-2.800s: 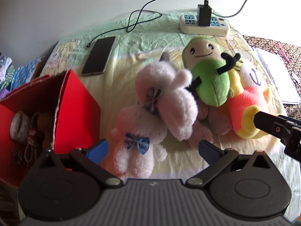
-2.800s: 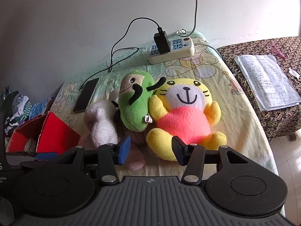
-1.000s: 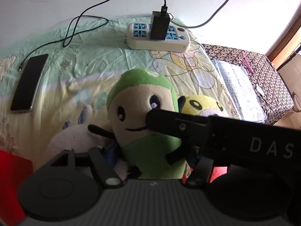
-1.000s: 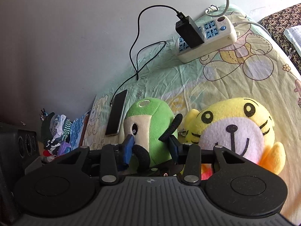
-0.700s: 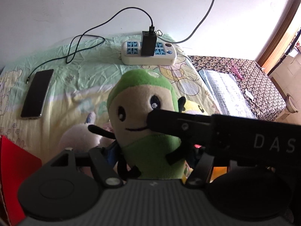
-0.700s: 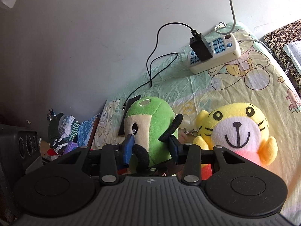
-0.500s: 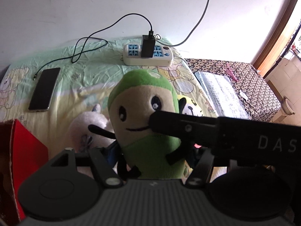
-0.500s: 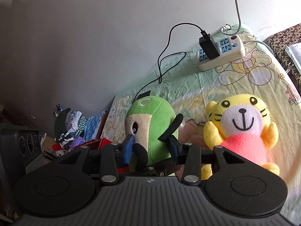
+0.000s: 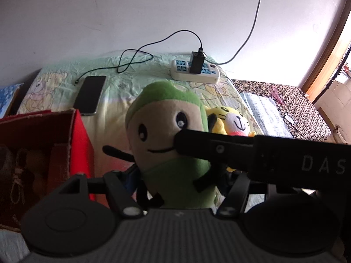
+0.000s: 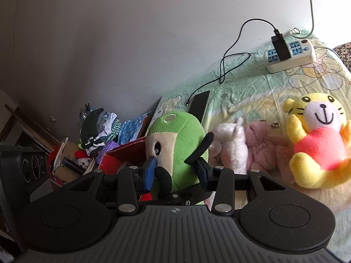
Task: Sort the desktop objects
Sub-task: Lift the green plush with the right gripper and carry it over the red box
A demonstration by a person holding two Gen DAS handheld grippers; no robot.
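1. the soft green plush doll (image 10: 175, 144) (cream face, black arms) is upright, lifted off the bed beside the open red cardboard box (image 9: 74, 135).
2. the left gripper (image 9: 179, 182) and right gripper (image 10: 176, 173) both clamp its body.

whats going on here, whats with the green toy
A person is sorting plush toys with two handheld tongs. Both the left tongs and the right tongs are clamped on the green plush, held upright above the bed next to the open red box. The yellow tiger plush, a white plush and a pink plush lie on the sheet.
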